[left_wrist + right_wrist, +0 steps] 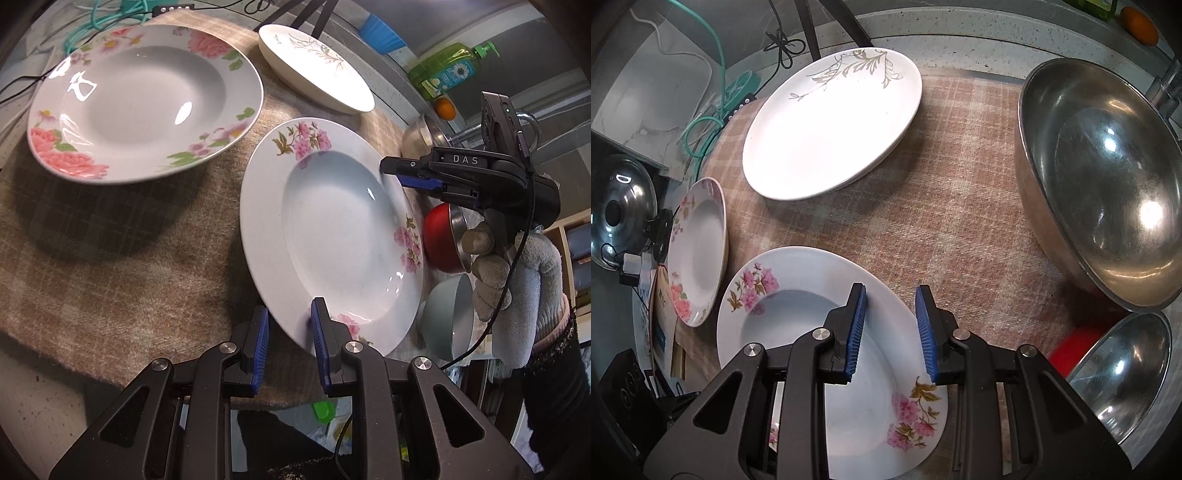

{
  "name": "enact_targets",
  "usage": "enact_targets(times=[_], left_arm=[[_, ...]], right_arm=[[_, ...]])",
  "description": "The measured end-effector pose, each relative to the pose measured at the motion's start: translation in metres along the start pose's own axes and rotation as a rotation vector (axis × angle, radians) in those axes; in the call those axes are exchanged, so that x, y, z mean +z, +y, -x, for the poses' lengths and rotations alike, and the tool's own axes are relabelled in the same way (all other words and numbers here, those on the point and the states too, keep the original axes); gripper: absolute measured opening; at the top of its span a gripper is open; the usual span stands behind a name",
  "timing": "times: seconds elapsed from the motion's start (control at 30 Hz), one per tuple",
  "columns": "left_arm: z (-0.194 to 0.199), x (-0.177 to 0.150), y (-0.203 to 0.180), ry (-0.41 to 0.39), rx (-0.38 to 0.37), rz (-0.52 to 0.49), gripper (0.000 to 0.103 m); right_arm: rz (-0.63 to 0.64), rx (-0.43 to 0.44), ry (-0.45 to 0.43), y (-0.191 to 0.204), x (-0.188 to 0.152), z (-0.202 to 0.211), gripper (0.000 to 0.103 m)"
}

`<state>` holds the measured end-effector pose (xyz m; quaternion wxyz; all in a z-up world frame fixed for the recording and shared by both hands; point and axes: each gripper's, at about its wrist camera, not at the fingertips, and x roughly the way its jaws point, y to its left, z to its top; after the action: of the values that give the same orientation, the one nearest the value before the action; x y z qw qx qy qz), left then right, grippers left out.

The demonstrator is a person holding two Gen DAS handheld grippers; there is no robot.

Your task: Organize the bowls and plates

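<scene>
Pink-flower deep plate [332,229] tilted, near right on cloth. Peony plate [144,99] far left, leaf-print plate [314,70] far. Steel bowl [1108,184] right, upright.

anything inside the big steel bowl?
The big steel bowl looks empty in the right wrist view: bare metal with light glints. Its near wall hides a strip of the inside, and whatever lies under the bowl is covered.

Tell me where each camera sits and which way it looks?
Left wrist: on the left gripper, looking down its fingers at the pink-flower plate; the right gripper and gloved hand show.
Right wrist: on the right gripper, looking steeply down; only its own fingers show.
Shared: that plate, white leaf plate, big steel bowl.
</scene>
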<state>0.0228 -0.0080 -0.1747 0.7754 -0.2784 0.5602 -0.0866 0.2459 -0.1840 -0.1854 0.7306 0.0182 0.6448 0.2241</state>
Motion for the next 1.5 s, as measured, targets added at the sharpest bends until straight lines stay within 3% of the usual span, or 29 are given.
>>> enact_targets(times=[1.5], left_arm=[[-0.006,0.0,-0.005,0.0,0.053,-0.027,0.02]], right_arm=[[0.048,-0.05,0.038,0.013,-0.026,0.005,0.032]])
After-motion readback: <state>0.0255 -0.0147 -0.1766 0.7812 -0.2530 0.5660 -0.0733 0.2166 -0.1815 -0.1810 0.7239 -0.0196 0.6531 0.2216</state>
